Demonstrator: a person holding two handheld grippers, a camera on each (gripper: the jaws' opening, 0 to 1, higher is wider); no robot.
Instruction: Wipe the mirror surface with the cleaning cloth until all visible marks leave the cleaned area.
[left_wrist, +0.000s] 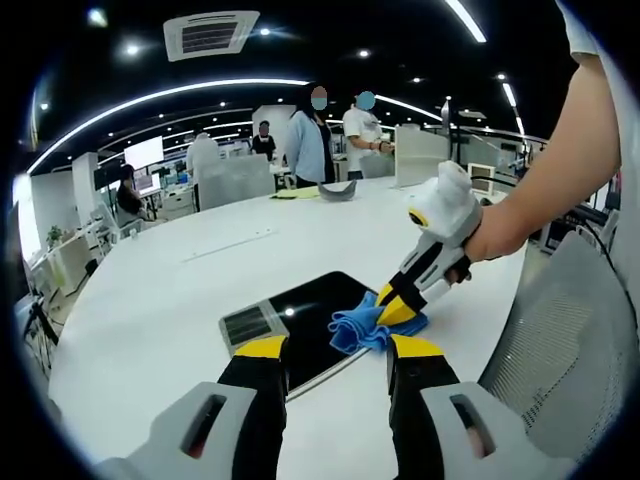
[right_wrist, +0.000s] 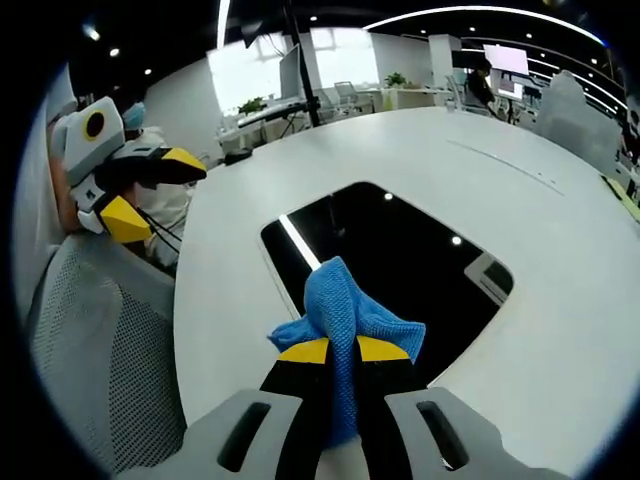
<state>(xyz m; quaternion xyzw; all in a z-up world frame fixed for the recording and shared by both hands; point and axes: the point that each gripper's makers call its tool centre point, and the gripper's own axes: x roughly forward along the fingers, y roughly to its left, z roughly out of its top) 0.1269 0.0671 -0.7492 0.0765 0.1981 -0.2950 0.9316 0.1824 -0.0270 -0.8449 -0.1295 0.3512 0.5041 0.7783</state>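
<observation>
A dark rectangular mirror (left_wrist: 312, 305) lies flat on the white table (left_wrist: 180, 290). In the left gripper view, a bunched blue cloth (left_wrist: 358, 326) rests on the mirror's right edge, and my right gripper (left_wrist: 398, 306), held by a hand, comes in from the right, shut on it. My left gripper (left_wrist: 338, 350) hovers open just in front of the mirror, holding nothing. In the right gripper view, my right gripper (right_wrist: 343, 350) pinches the cloth (right_wrist: 340, 298) over the mirror's (right_wrist: 400, 245) near edge. My left gripper (right_wrist: 158, 192) is at the upper left, open, off the table's (right_wrist: 500, 160) side.
A grey mesh chair (left_wrist: 560, 330) (right_wrist: 90, 340) stands at the table's edge beside me. Several people (left_wrist: 320, 140) stand beyond the far end of the table, near a grey object and a yellow sheet (left_wrist: 335, 190). Desks and monitors fill the office behind.
</observation>
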